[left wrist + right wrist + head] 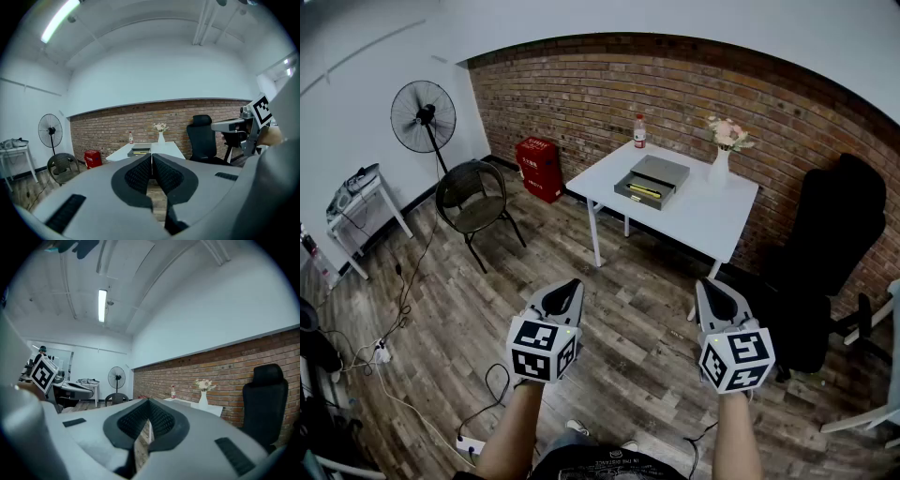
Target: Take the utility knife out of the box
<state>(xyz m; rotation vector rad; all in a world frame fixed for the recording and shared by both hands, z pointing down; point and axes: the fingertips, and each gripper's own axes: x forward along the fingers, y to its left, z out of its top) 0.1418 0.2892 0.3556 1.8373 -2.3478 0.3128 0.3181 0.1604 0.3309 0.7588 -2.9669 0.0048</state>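
A grey box (pixel 652 180) lies on a white table (pixel 712 217) far ahead, against the brick wall. A yellow utility knife (pixel 644 191) rests in the box's open front part. Both grippers are held well short of the table, above the wooden floor. My left gripper (pixel 572 284) has its jaws together with nothing in them. My right gripper (pixel 704 285) is shut and empty too. The left gripper view shows the box (pixel 138 151) on the distant table (pixel 165 149) just past the shut left gripper (pixel 152 156). In the right gripper view the right gripper (pixel 148 402) is shut, the table (pixel 211 409) beyond it.
A dark round chair (pixel 474 199), a standing fan (pixel 424 116) and a red box (pixel 538 169) stand left of the table. A black office chair (pixel 836 234) is at its right. A bottle (pixel 639 131) and a flower vase (pixel 720 159) sit on the table. Cables (pixel 394 356) trail across the floor.
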